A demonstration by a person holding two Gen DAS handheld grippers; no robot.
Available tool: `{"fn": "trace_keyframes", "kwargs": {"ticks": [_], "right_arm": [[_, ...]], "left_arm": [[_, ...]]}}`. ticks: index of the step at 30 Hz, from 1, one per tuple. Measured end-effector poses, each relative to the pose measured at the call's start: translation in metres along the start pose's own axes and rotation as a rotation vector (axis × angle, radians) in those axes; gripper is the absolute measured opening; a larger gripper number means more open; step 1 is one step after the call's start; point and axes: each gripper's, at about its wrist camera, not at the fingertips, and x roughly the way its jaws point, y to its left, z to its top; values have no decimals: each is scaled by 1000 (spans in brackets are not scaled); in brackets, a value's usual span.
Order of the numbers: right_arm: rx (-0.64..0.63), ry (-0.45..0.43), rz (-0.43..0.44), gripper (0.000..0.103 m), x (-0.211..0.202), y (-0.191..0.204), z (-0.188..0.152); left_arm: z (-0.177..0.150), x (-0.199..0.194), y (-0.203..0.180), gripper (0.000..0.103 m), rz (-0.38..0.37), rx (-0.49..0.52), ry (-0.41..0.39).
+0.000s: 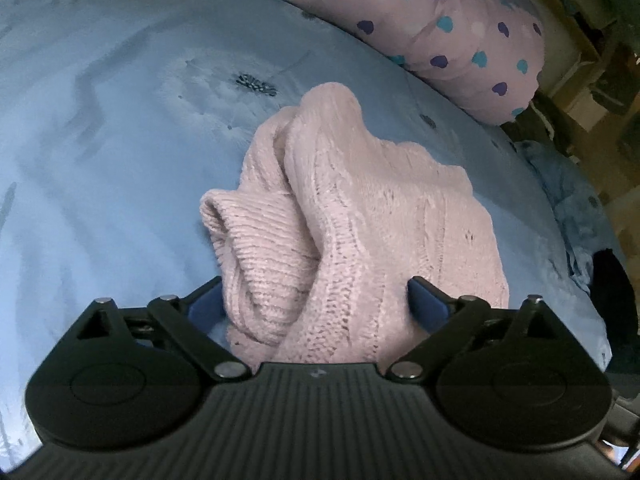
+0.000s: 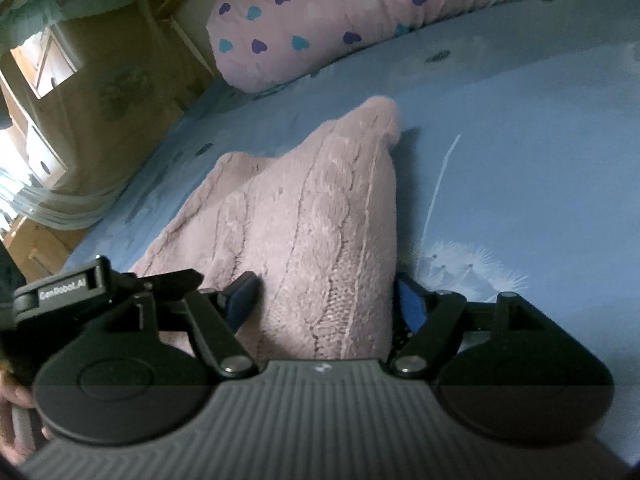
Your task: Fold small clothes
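a pink knit sweater point(image 1: 360, 216) lies on a blue bedsheet point(image 1: 100, 140) printed with dandelion heads. in the left view it runs from the camera at 6 o'clock up toward 12, narrowing to a rounded peak; its long axis is roughly along the 6-to-12 line, tilted a little toward 11. a ribbed cuff point(image 1: 224, 216) rolls open toward 9 o'clock, and the flatter cable-knit body spreads toward 3 and 4.

around it: a pink pillow point(image 1: 460, 32) with blue and purple hearts lies at 1 o'clock, well apart from the sweater, along the far edge of the bed. beyond it at 2 to 3 o'clock are wooden furniture point(image 1: 600, 60) and blurred clutter. nothing lies on the sweater.

the left gripper point(image 1: 316, 300) has its jaws spread wide, with the sweater bunched between the blue pads; the pads do not seem to press it.

in the right view the sweater point(image 2: 312, 216) rises as a folded ridge pointing to 12 o'clock. the right gripper point(image 2: 328, 300) is spread too, the knit between its pads, the right pad just beside the fold's edge. a hand point(image 2: 16, 412) shows at 8 o'clock.
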Motion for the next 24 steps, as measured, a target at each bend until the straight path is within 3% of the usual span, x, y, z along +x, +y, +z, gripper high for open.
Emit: {"fn": "trace_keyframes", "kwargs": {"ticks": [14,17,19,24], "right_arm": [[-12,5,75,80,16,-7,2],[-14,9,84,79,19,-6,4],[-1,16,98,67,19,-6,6],[20,19,119,50,13,-6,11]], "left_arm": [[-1,15,-1,102,-27,69,-10],[0,14,1,94,-49,59,0],[1,12,3,83,-85,22,12],[0,8,5,75,-111,-1,14]]}}
